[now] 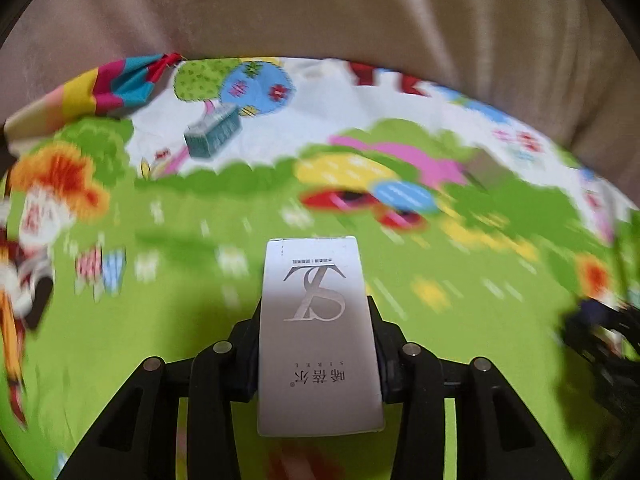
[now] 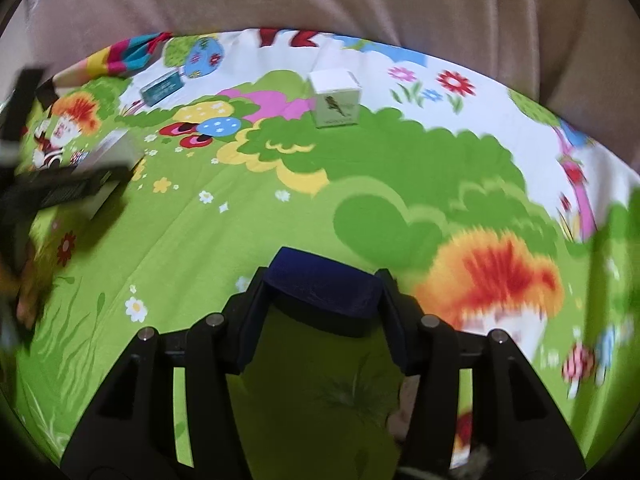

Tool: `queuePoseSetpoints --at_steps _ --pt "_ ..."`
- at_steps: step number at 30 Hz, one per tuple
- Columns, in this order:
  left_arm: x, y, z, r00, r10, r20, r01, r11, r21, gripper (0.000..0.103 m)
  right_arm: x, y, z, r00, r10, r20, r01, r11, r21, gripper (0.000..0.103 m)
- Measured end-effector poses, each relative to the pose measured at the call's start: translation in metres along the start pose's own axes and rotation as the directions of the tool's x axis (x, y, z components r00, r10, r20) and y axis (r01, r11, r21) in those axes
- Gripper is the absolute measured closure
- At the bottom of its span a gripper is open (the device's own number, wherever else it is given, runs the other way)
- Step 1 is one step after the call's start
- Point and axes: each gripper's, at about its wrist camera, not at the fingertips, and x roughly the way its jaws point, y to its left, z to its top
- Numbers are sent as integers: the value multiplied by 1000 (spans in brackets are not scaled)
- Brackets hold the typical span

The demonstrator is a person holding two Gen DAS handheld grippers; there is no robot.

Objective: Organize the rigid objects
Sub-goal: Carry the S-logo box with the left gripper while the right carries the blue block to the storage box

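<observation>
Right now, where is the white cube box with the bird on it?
In the right wrist view the white cube box stands upright on the cartoon sheet, far centre, right of the small teal box.

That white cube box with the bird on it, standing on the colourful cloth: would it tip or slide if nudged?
The white cube box looks about as wide as tall, so it probably slides or shuffles rather than tips. The printed cloth under it is soft, so it may drag a little. It looks like thin cardboard, likely light and easily dented.

we see dim warm indoor light, heavy motion blur in the left view, fisheye-bent edges, dark vignetted corners.
</observation>
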Motion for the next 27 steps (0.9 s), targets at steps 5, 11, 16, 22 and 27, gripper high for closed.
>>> queuePoseSetpoints --at_steps 5,11,16,22,27 --pt "-74 3 -57 994 -35 108 37 999 -20 60 -64 25 -48 990 -18 139 7 997 79 47" --pt "-166 -6 -86 950 -32 312 23 999 30 60 -172 67 -92 893 -145 426 104 988 118 47" --pt "-258 -8 -100 853 -44 520 16 998 58 60 -266 114 -106 728 -209 653 200 976 89 47" --pt "-332 5 -116 750 -24 661 -6 999 43 60 -346 159 -121 533 -216 818 285 956 67 47" --pt "-350 14 -120 724 -7 689 -18 999 30 60 -365 175 -117 481 -194 855 292 955 52 47"
